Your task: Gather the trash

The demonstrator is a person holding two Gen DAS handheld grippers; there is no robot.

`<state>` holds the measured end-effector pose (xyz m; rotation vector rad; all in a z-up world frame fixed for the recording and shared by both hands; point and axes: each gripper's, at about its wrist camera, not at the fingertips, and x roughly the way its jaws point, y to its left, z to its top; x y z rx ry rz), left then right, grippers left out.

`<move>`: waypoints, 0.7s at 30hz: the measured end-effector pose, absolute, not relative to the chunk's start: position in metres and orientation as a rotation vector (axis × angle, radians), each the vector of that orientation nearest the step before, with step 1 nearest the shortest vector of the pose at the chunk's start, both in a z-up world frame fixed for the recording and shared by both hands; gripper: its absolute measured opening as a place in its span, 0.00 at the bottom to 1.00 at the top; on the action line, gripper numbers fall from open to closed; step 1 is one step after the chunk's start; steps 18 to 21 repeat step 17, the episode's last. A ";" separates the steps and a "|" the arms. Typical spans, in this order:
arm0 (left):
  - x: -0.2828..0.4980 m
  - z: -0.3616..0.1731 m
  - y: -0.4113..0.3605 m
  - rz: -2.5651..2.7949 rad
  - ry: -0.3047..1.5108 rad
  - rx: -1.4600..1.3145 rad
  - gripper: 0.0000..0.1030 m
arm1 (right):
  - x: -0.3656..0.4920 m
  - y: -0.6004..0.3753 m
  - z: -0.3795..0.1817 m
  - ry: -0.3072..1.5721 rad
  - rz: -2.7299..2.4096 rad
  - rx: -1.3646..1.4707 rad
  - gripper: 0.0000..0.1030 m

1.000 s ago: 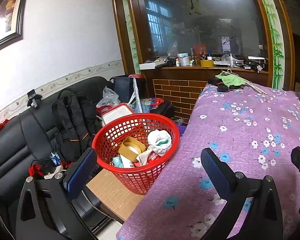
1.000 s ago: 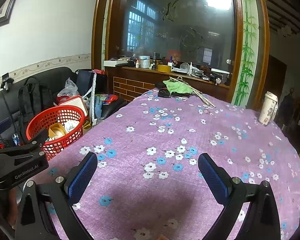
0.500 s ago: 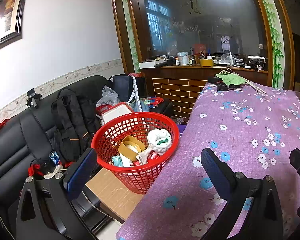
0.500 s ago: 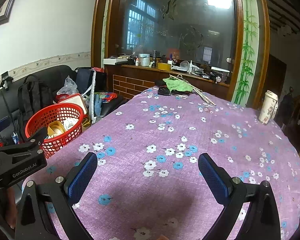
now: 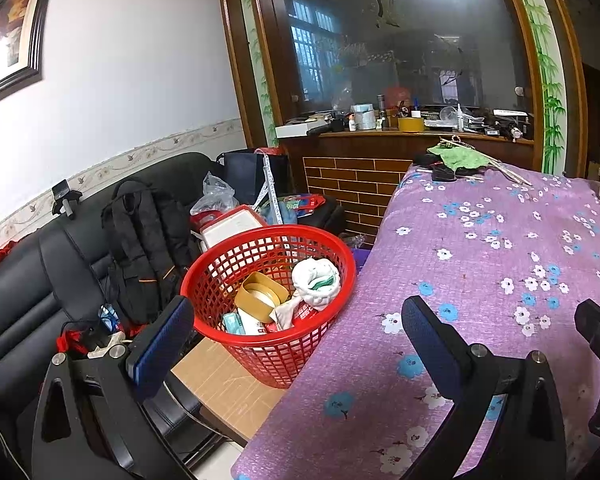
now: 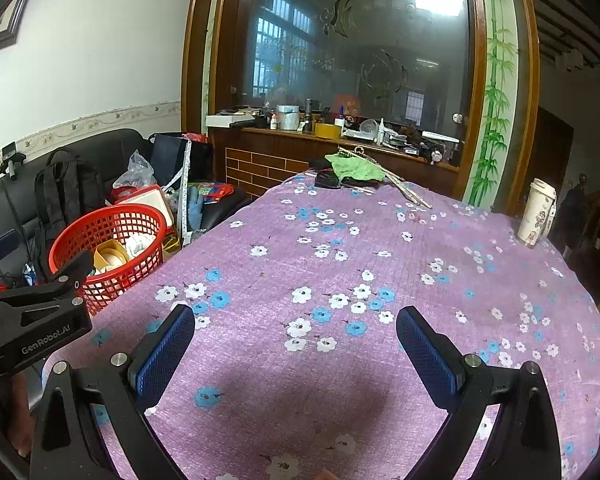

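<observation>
**Red basket held the trash beside the table**

Red plastic mesh formed the basket point(image 5: 324, 344), which stood on a low brown surface point(image 5: 224, 384) at the left edge of the table, its rim just beside the purple floral tablecloth point(image 5: 480, 248). Inside it lay a roll of tan tape point(image 5: 260, 294), a crumpled white wad point(image 5: 316, 278) and several small packets. The left gripper point(image 5: 296, 346) hung with its jaws spread wide and nothing between them, one blue pad over the gap beside the basket, the other over the cloth. The right gripper point(image 6: 296, 354) hovered above the tablecloth, likewise spread and holding nothing. A white patterned cup point(image 6: 536, 214) stood upright near the far right edge of the table, and a green cloth point(image 6: 354, 170) lay at the far end. A black backpack point(image 5: 148, 240) leaned on the dark sofa point(image 5: 28, 292) behind the basket.
</observation>
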<state>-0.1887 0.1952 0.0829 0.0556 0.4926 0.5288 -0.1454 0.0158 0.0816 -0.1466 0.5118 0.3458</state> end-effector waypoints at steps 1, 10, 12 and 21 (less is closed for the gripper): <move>-0.188 0.083 0.194 0.527 0.492 0.058 1.00 | -0.145 0.016 0.081 0.514 0.345 -0.145 0.99; -0.164 0.091 0.163 0.381 0.561 0.117 1.00 | -0.138 -0.009 0.084 0.515 0.292 -0.125 0.99; -0.152 0.091 0.151 0.301 0.609 0.092 1.00 | -0.129 -0.033 0.085 0.531 0.226 -0.094 0.99; -0.108 0.077 0.094 0.108 0.743 0.090 1.00 | -0.098 -0.100 0.073 0.651 0.040 -0.014 1.00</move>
